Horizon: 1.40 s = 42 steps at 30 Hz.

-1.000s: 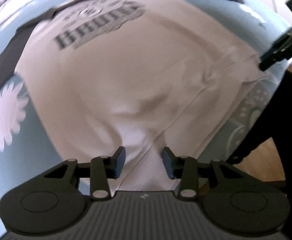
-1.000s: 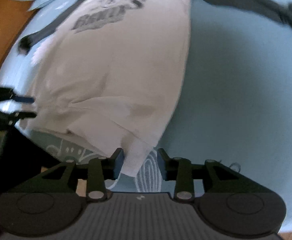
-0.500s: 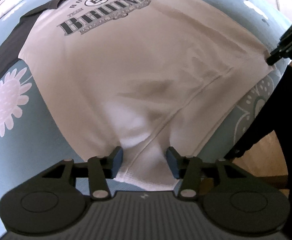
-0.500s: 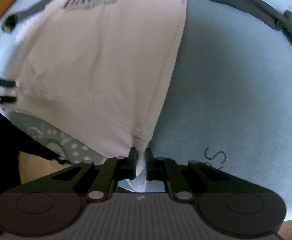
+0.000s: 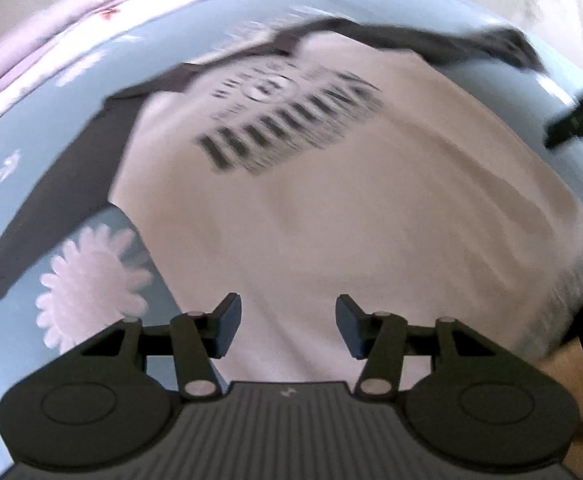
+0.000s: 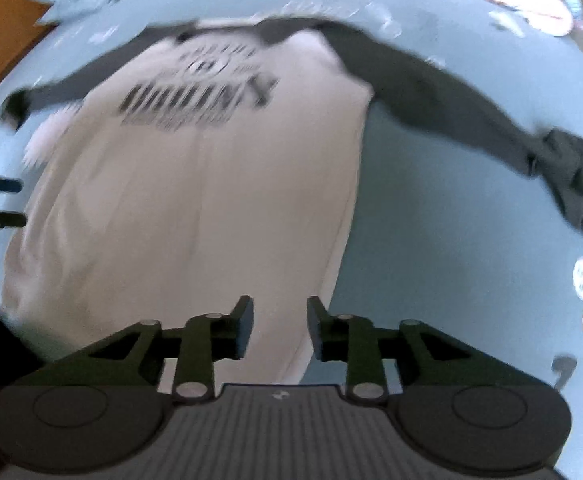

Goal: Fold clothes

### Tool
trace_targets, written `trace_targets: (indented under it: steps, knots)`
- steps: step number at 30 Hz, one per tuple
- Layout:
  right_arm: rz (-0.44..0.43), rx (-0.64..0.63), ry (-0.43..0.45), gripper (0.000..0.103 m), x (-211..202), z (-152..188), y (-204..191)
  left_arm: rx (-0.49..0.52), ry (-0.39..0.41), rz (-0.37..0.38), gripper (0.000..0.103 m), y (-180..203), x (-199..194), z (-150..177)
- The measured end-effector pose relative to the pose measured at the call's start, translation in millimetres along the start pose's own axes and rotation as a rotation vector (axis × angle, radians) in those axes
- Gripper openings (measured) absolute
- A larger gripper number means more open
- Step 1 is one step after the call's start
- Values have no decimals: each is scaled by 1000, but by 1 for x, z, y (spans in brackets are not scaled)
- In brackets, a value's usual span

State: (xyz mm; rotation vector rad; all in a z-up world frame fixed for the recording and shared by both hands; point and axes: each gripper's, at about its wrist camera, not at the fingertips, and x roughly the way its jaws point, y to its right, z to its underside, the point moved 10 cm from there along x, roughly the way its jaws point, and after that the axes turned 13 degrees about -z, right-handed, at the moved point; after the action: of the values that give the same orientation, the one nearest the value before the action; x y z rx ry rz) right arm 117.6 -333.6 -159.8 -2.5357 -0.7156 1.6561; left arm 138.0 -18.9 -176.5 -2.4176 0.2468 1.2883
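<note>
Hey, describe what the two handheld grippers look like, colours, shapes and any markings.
Both match. The left gripper and right gripper are matte black, each with a ribbed grey-black base bearing a small white logo, two round discs at the sides, linkage arms with silver pivot pins, and two blocky dark blue-grey fingers. No cables or sleeves show.

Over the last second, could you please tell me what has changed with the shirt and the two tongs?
The right tongs, pinched on the shirt's hem corner half a second ago, have just been opening and let it go; nothing is between them now. The left tongs opened wider, also empty. Both pulled back from the hem, so more of the shirt shows. The shirt stays spread flat on the blue cover, sleeves out.
</note>
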Motion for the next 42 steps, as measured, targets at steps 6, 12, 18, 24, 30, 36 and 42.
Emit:
trace_targets:
  steps: [6,12,18,24,30,36,42]
  knots:
    - [-17,160,78,43,17,-31,43,-390,-60,6,53,-75,36,-7]
    - [-63,254,141,48,42,-57,68,-740,-131,69,48,-129,81,5]
    - [-92,272,156,55,66,-69,76,-766,-151,133,48,-128,103,2]
    - [-153,256,153,39,67,-69,71,-718,-145,123,11,-126,105,1]
    - [-140,258,157,9,66,-67,73,-656,-118,59,0,-121,101,-2]
    - [31,197,176,1,58,-70,81,-629,-122,-36,0,-130,98,1]
    - [-28,312,222,14,47,-64,96,-673,-103,31,8,-129,90,4]
